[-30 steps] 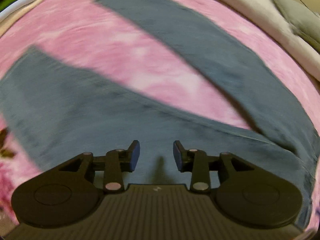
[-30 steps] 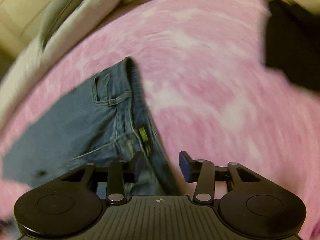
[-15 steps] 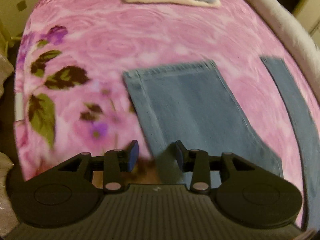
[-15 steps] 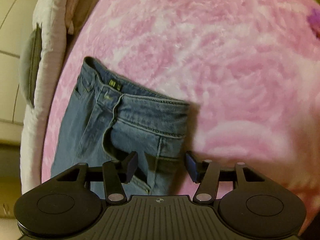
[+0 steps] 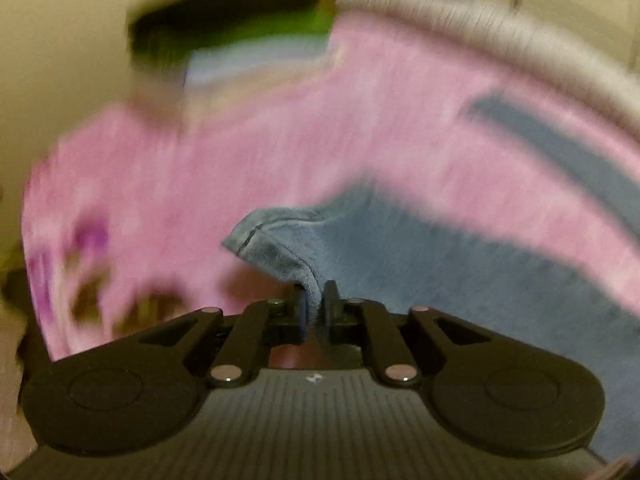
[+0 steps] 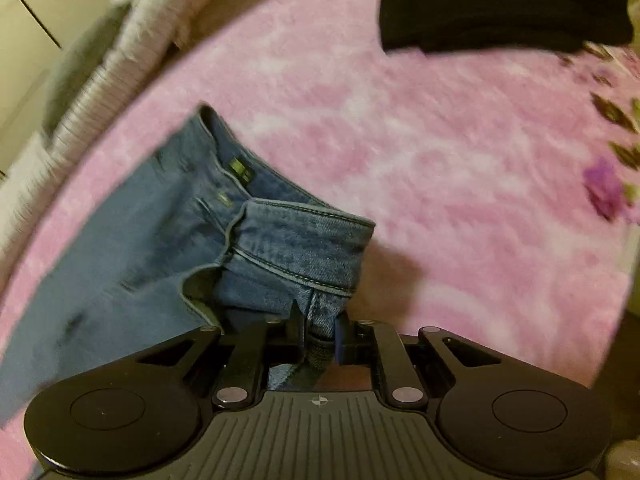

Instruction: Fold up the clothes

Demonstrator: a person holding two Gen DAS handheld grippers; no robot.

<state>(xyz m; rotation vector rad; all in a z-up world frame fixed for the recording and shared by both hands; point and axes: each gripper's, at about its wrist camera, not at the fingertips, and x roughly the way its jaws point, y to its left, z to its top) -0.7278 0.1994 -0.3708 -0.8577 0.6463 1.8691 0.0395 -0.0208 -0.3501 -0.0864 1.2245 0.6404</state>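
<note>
Tongs, left [image 5: 311, 298]: pressed together on the hem corner of one leg of the jeans [image 5: 460, 276], cloth raised off the bed in a small peak. View heavily blurred; grip depth hard to judge.

Tongs, right [image 6: 318, 322]: clamped on the waistband [image 6: 304, 236] near its outer side, band lifted and curled over toward the camera, fly side sagging open beside it.

Jeans: blue denim, lying on the pink floral blanket [image 6: 460, 160] that covers the bed. Seat and legs run flat to the left of the right tongs. Second leg [image 5: 560, 140] lies apart, a strip of pink between the two, close to the pale fleecy edge [image 5: 480, 20] of the bed.

Handling note (judgement): both ends of one side appear held, which suits carrying that half across onto the other leg. Keep the two grips level and the cloth lightly taut so the side seam travels straight; lay hem on hem and band on band; check that the left bite holds both layers of the hem.

Farther items: black garment [image 6: 500, 4] at the far edge of the blanket; stack of folded cloth [image 5: 256, 60], green and pale, too blurred to itemise.
</note>
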